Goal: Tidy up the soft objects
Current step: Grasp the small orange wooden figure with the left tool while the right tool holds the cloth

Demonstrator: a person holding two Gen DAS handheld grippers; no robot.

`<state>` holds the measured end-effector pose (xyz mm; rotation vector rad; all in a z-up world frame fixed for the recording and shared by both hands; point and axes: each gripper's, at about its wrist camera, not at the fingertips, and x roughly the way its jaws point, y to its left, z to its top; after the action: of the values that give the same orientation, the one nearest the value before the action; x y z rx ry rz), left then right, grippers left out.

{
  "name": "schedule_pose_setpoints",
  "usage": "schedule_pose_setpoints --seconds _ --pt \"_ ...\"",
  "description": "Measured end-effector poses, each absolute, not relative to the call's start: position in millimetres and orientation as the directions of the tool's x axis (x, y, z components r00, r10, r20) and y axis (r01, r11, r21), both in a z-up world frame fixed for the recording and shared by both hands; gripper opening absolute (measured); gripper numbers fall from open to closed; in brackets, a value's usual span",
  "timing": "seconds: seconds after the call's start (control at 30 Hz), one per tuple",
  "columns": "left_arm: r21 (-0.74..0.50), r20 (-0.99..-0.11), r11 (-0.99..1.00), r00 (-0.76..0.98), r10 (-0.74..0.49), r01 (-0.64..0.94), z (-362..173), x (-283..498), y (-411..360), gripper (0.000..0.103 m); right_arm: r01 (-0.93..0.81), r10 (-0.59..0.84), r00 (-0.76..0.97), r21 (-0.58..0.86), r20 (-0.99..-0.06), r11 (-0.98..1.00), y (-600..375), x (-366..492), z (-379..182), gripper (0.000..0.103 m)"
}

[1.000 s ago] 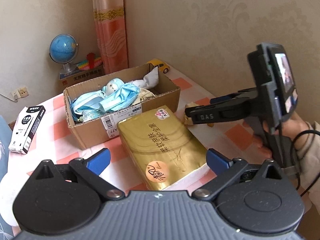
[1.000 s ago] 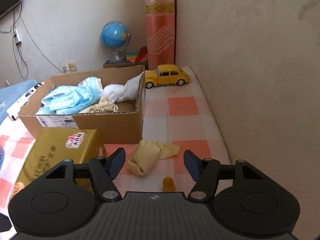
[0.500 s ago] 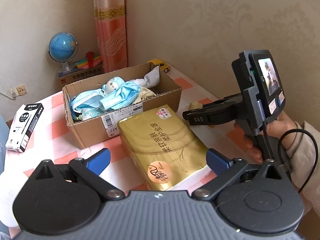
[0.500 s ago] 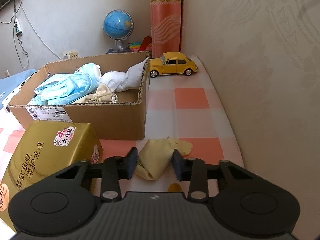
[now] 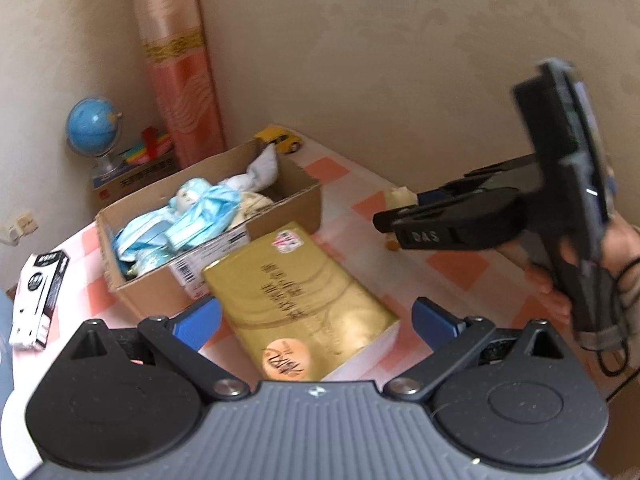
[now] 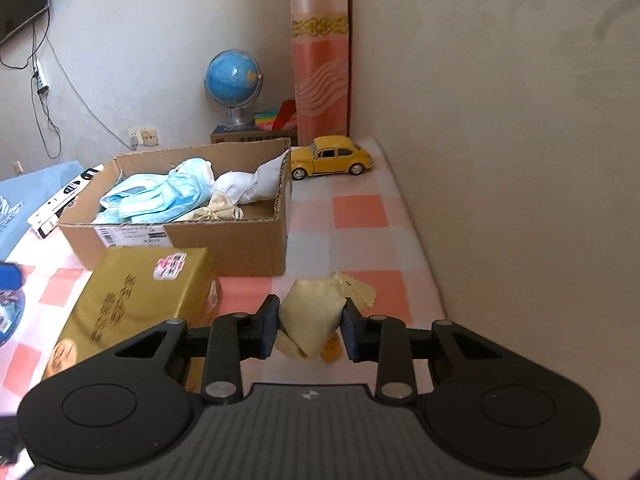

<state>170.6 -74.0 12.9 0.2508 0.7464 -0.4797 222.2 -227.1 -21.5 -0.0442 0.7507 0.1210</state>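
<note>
Our right gripper (image 6: pixel 308 326) has its fingers (image 6: pixel 267 328) pressed in on either side of the yellow cloth (image 6: pixel 310 320), which bunches up between the pads, just in front of the near right corner of the box (image 6: pixel 188 240). A scalloped corner of the cloth pokes out beyond the fingers, over the checked desk (image 6: pixel 360 210). Whether the cloth is clear of the desk we cannot tell. A small orange thing (image 6: pixel 331 354) peeks out under it.

Our left gripper (image 5: pixel 316 314) holds nothing; its blue fingers (image 5: pixel 200 320) are spread wide on either side of the gold pack (image 5: pixel 300 300), above it. From that side the right gripper (image 5: pixel 404 216) shows as a dark shape (the picture is blurred) with a bit of the cloth (image 5: pixel 398 196) at its tip.

The gold pack lies against the front wall of the box. In the box are blue masks (image 6: pixel 156 198), a white cloth (image 6: pixel 256 182) and a beige pouch (image 6: pixel 218 210). Past the box stand a toy car (image 6: pixel 330 156) and a globe (image 6: pixel 234 80). A black and white carton (image 5: pixel 38 296) lies to the box's left.
</note>
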Motion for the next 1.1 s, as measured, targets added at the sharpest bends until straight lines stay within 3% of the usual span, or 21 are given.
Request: schedule_pose_setpoints --seconds 0.3,0.43,0.6,0.67,0.9,0.97,1.1 --pt "0.039 -0.733 0.779 0.548 -0.403 0.626 9.5 165.3 -102.4 0.097 -0.074 0.064 0.736 0.014 -0.674 0.997 -248.0 168.0 -13.8 0.037" --pt "0.035 -0.743 0.754 0.521 -0.419 0.656 9.2 168.1 -117.1 0.084 -0.054 0.041 0.725 0.002 -0.688 0.999 -256.1 152.1 -19.4 0.037" --pt "0.013 -0.733 0.751 0.517 -0.442 0.66 11.6 181.4 -137.3 0.078 -0.049 0.031 0.708 -0.005 -0.705 0.999 -260.1 138.9 -30.3 0.037" --pt "-0.005 -0.736 0.752 0.506 -0.449 0.66 9.6 189.7 -147.0 0.068 -0.046 0.026 0.706 -0.009 -0.708 0.999 -261.6 134.2 -33.0 0.037" --pt "-0.037 -0.759 0.803 0.505 -0.41 0.595 -10.2 221.6 -175.2 0.052 -0.055 0.031 0.705 -0.011 -0.709 0.998 -265.1 126.8 -36.0 0.037" --pt "-0.048 -0.77 0.823 0.504 -0.392 0.566 -18.6 230.9 -180.7 0.042 -0.057 0.036 0.706 -0.007 -0.708 0.998 -265.9 125.9 -37.0 0.037" --pt "-0.052 -0.78 0.861 0.517 -0.351 0.507 -33.3 243.8 -187.7 0.04 -0.061 0.048 0.703 0.007 -0.71 0.998 -269.2 124.9 -39.2 0.037"
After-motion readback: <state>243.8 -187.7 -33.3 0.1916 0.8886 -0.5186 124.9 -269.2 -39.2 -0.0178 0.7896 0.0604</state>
